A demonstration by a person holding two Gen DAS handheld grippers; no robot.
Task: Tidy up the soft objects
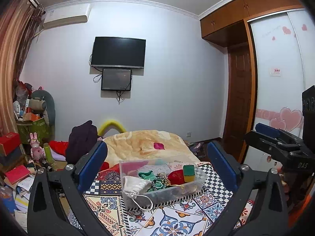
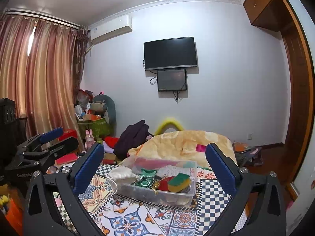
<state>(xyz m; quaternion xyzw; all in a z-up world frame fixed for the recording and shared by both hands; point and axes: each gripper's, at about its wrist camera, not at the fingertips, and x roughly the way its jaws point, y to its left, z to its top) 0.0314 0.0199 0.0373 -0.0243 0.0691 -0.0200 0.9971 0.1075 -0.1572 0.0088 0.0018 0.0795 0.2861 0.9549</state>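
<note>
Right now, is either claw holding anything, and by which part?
Nothing is held. The left claw and the right claw are both open and empty, hanging above the clear bin of soft items on the bed.

On the bed in front of you stands a bin point(image 1: 198, 177) on the cloth point(image 1: 177, 216). In the bin, the pouch point(image 1: 135, 184) lies at the left end, the sponge point(image 1: 188, 173) at the right, with a sock point(image 1: 146, 175) between them. Behind the bin lies the blanket point(image 1: 141, 143), and behind that is the wall with the TV point(image 1: 118, 52). A smaller screen point(image 1: 116, 79) hangs just below it. The wardrobe point(image 1: 279, 63) stands to the right, and a pile of boxes point(image 1: 11, 143) lies to the left of the bed.
</note>
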